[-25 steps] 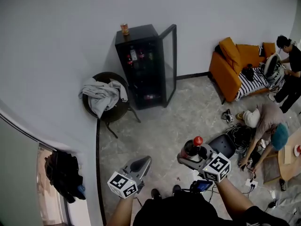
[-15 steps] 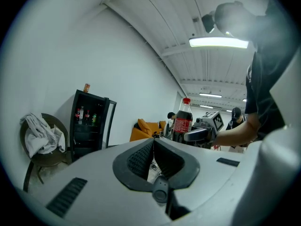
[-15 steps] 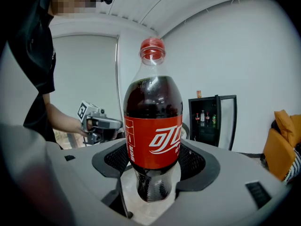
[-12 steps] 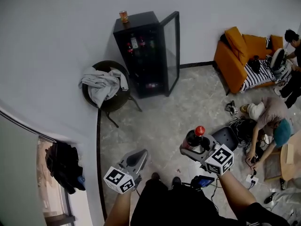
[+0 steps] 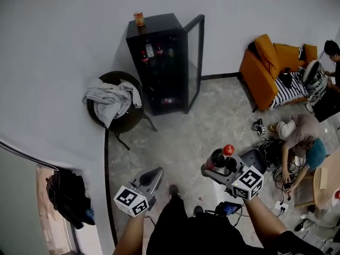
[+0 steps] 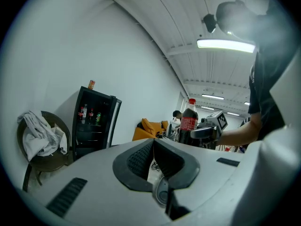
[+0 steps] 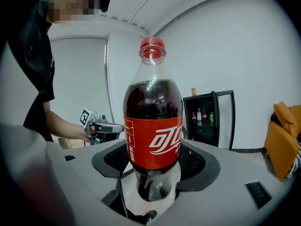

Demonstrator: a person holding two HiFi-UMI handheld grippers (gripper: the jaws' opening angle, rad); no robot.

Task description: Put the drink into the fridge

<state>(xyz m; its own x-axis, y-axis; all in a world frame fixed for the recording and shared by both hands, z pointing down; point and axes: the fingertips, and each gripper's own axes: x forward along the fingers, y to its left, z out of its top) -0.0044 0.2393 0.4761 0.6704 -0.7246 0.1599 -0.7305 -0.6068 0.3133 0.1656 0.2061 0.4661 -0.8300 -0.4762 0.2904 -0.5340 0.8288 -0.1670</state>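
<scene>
A cola bottle [image 7: 153,126] with a red cap and red label stands upright between the jaws of my right gripper [image 7: 153,150], which is shut on its lower body. In the head view the bottle [image 5: 220,157] and right gripper [image 5: 215,166] hang over the floor at lower right. My left gripper [image 5: 152,176] is at lower left, its jaws together with nothing in them [image 6: 153,145]. The black fridge [image 5: 159,62] stands against the far wall with its glass door swung open to the right and several drinks on its shelves. The fridge [image 7: 207,119] shows behind the bottle.
A can [image 5: 139,18] sits on the fridge top. A round chair [image 5: 125,124] draped with grey clothes stands left of the fridge. An orange sofa [image 5: 263,68], people [image 5: 300,137] and floor cables [image 5: 271,153] fill the right side. A dark bag [image 5: 66,195] lies at lower left.
The head view has shifted a little, so the fridge sits slightly higher and further left. Both grippers keep their hold and pose; a foot has stepped forward.
</scene>
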